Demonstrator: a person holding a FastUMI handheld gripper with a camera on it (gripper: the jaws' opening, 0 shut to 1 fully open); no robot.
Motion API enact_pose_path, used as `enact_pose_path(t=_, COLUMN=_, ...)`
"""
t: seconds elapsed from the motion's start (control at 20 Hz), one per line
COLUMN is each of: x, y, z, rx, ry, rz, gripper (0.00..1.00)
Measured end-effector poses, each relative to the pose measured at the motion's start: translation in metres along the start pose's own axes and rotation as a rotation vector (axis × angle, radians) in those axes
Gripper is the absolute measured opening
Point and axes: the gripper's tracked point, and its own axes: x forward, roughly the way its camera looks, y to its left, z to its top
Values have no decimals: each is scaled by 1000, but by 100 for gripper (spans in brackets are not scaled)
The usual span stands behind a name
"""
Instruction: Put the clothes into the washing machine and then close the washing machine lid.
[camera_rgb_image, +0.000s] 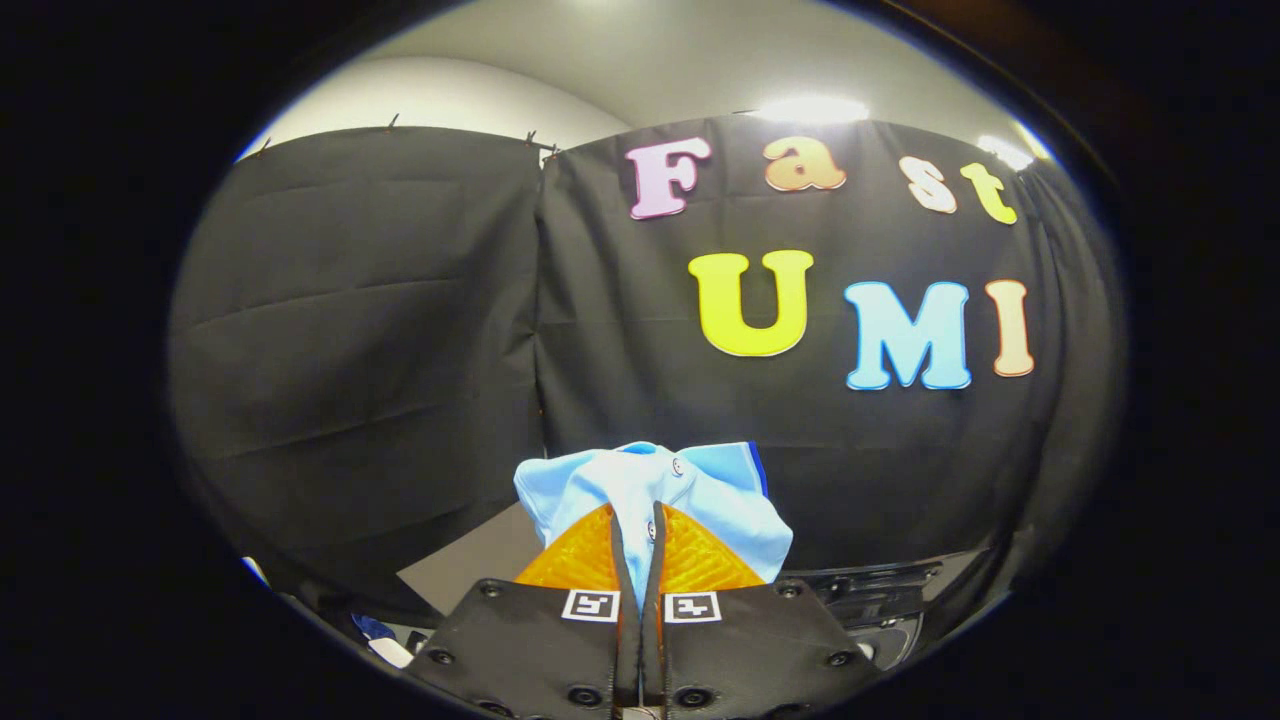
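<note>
Before the black booth wall (380, 330), the claw (639, 520) pinches a light-blue shirt (640, 485), lifted clear.

Fingers (600, 555) hide light blue shirt's (650, 490) lower part.

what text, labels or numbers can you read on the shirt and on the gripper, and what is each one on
Light blue shirt, pinched between the shut fingers of the gripper: no print, brand or tag can be read.
Two square markers on the gripper's body behind the fingers: black-and-white code patterns, with no words or numbers.
So neither carries any readable text.
</note>
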Motion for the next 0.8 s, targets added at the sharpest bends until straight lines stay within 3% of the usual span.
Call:
enact_pose_path(t=0.55, x=-70, y=-150, z=11, rx=104, ry=-62, rz=-209, gripper=3)
enact_pose_path(t=0.8, x=-85, y=-187, z=3, rx=108, ry=-61, rz=-251, gripper=2)
